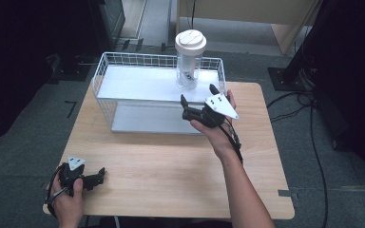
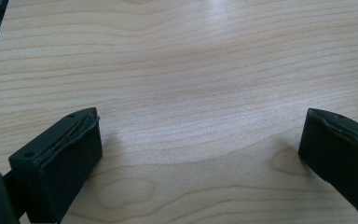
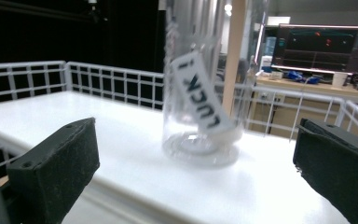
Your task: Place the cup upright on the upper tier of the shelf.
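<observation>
A light wood-grain bench stands on grey carpet and carries a white wire rack along its far edge, with a clear tumbler under a white lid upright on the rack's top shelf towards its right end. The right claw, jaws spread wide and holding nothing, is raised just short of the tumbler, whose slip reads "LUCKY". The left claw rests at the bench's near left corner, likewise wide open and empty over bare wood.
</observation>
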`<state>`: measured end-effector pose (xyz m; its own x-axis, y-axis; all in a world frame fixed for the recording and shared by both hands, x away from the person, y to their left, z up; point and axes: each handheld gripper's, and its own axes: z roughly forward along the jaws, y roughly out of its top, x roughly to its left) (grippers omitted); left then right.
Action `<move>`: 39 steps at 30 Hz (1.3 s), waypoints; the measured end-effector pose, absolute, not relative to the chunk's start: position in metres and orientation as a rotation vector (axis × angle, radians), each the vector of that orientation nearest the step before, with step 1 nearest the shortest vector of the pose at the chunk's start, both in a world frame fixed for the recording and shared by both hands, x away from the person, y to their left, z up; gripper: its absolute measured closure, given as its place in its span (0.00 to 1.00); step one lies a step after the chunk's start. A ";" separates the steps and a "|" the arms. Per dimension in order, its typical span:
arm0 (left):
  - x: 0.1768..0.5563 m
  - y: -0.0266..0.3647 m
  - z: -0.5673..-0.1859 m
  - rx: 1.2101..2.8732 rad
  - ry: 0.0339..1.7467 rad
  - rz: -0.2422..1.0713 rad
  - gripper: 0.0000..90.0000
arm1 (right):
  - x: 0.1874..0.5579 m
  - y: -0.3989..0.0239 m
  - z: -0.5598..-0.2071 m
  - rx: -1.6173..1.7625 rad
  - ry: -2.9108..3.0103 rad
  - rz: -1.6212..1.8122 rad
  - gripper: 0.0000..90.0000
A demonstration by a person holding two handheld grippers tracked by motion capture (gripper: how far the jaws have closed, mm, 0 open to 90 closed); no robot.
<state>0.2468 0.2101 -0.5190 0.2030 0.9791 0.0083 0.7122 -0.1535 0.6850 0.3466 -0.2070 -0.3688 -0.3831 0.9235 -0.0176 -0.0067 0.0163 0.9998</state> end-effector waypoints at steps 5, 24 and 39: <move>0.247 0.210 -0.519 1.933 1.568 0.631 0.00 | 0.323 -0.214 -0.392 0.938 1.547 1.457 0.00; 0.247 0.210 -0.519 1.933 1.567 0.631 0.00 | 0.264 -0.282 -0.461 1.109 1.539 1.361 0.00; 0.247 0.210 -0.519 1.933 1.568 0.630 0.00 | 0.228 -0.345 -0.495 1.257 1.506 1.239 0.00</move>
<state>0.2468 0.2101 -0.5190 0.2031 0.9791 0.0083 0.7125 -0.1536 0.6846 0.2277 -0.3450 -0.4954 -0.1879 0.9821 0.0116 0.2006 0.0268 0.9793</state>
